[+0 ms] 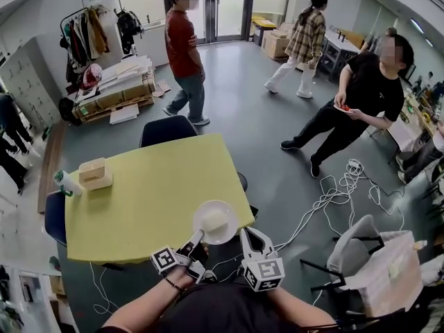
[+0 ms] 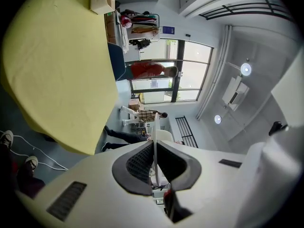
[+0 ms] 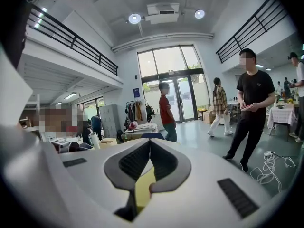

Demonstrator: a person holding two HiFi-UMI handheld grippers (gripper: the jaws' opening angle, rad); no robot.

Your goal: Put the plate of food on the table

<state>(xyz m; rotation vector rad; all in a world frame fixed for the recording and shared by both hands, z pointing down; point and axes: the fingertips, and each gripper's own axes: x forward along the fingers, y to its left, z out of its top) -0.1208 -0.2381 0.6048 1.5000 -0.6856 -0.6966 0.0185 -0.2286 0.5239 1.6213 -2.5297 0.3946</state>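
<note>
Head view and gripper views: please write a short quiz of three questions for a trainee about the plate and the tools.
1. True or false: the left tool is shut on the rim of the plate.
2. Seen from the person, the plate is at which corner of the yellow table? A) far left B) near right C) far right
3. Fill in: the tan box stands near the table's far ___ corner.
Key: 1 true; 2 B; 3 left.

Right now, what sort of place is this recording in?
Probably a large open workshop or lab hall rather than a home. The grey floor is strewn with loose cables, a pallet of stacked cardboard sits beside a coat rack, and a railed mezzanine runs above glass doors.
</note>
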